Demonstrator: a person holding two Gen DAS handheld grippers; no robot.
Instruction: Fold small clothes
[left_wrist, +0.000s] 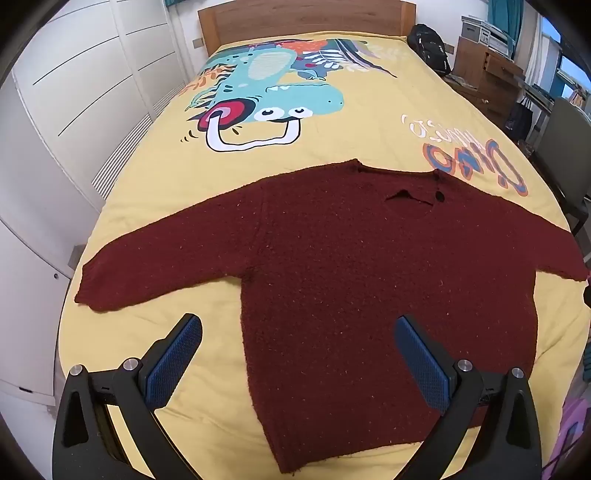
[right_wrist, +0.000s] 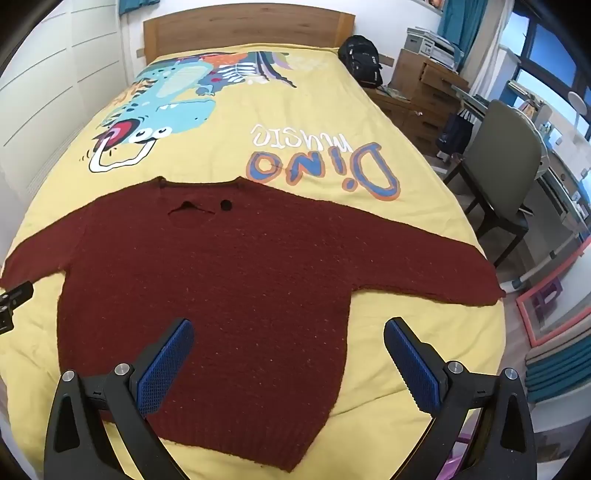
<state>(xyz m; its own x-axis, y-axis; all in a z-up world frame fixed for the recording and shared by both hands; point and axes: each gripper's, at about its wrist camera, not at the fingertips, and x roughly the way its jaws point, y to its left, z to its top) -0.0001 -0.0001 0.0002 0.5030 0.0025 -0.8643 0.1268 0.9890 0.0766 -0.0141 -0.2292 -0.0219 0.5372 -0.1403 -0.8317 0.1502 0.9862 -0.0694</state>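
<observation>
from the left wrist view your left gripper (left_wrist: 297, 343) hangs wide apart over the lower left of the maroon knit sweater (left_wrist: 332, 280), which lies flat and face up on the yellow dino bedspread (left_wrist: 369, 122), both sleeves spread out. nothing is gripped. i'd say the first fold is not yet begun, so go for the left sleeve cuff (left_wrist: 86, 291): pinch low at the edge, catch both knit layers, and carry it across the chest without dragging the body. white wardrobe doors (left_wrist: 74, 92) stand just beside the bed.

over to the right wrist view, your right gripper (right_wrist: 288, 341) is spread just as wide, holding nothing, above the hem (right_wrist: 258, 454). the right sleeve (right_wrist: 424, 266) reaches the bed's edge, so lift it before it slips. wooden headboard (right_wrist: 247, 26), black backpack (right_wrist: 362, 62), a grey chair (right_wrist: 502, 155) by the desk.
</observation>
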